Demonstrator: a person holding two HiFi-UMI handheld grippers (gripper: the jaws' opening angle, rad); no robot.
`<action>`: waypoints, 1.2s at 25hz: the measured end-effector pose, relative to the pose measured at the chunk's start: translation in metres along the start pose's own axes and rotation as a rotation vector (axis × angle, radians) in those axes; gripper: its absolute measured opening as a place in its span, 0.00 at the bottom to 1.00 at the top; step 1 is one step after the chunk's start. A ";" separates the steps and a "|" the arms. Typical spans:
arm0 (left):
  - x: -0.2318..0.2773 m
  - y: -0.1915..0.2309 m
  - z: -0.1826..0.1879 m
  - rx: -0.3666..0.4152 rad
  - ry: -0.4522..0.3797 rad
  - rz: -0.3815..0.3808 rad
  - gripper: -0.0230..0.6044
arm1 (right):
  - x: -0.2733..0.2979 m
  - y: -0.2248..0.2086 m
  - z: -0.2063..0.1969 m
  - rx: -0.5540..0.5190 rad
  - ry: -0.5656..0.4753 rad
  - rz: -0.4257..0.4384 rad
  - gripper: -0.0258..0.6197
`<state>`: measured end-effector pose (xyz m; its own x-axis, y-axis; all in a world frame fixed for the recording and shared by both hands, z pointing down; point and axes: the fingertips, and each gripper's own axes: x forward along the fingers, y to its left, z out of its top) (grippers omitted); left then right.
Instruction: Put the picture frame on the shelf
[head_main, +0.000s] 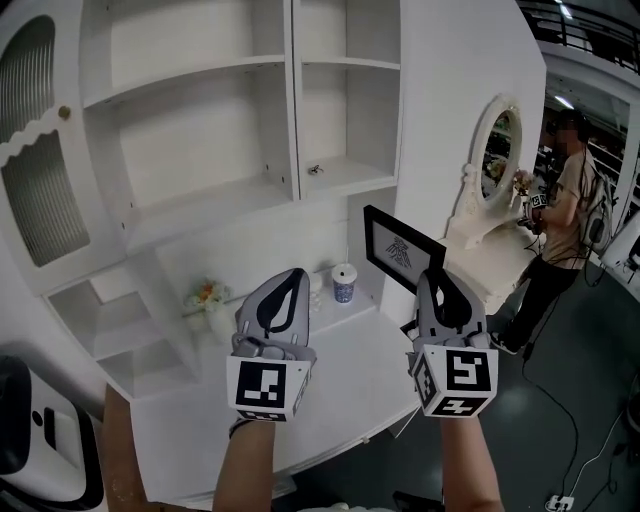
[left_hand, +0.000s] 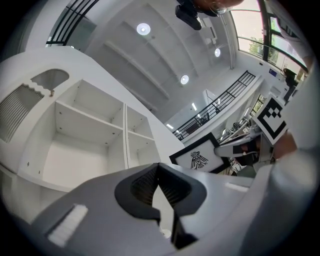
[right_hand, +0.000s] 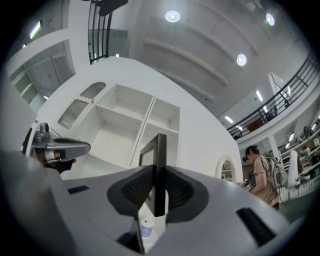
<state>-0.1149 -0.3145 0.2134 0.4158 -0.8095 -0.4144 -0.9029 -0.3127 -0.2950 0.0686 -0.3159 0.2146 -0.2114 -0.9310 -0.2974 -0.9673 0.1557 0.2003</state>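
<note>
The picture frame (head_main: 401, 250) is black with a white mat and a dark bird-like print. It hangs upright in the air in front of the white shelf unit (head_main: 215, 195). My right gripper (head_main: 436, 278) is shut on the frame's lower edge. In the right gripper view the frame (right_hand: 158, 150) stands edge-on between the pads of this gripper (right_hand: 157, 175). My left gripper (head_main: 291, 277) is held level beside it to the left, shut with nothing in it. The left gripper view shows its pads meeting at the tip (left_hand: 159, 169) and the frame (left_hand: 199, 159) to the right.
On the low ledge stand a patterned paper cup (head_main: 344, 283) and a small vase of flowers (head_main: 206, 294). A small metal object (head_main: 315, 170) lies in the middle right compartment. An oval mirror (head_main: 498, 142) and a person (head_main: 563, 205) are at the right.
</note>
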 end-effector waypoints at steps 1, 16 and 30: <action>0.005 0.002 -0.002 -0.002 -0.005 -0.002 0.05 | 0.006 -0.002 -0.001 0.000 -0.002 -0.006 0.16; 0.069 0.018 -0.026 -0.005 -0.036 0.003 0.05 | 0.079 -0.030 -0.008 -0.025 -0.028 -0.023 0.16; 0.138 0.043 -0.046 0.056 -0.020 0.042 0.05 | 0.180 -0.054 0.005 -0.040 -0.091 0.021 0.16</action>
<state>-0.1018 -0.4622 0.1827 0.3803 -0.8109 -0.4447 -0.9123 -0.2500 -0.3242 0.0823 -0.4898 0.1452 -0.2456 -0.8936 -0.3757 -0.9564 0.1602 0.2443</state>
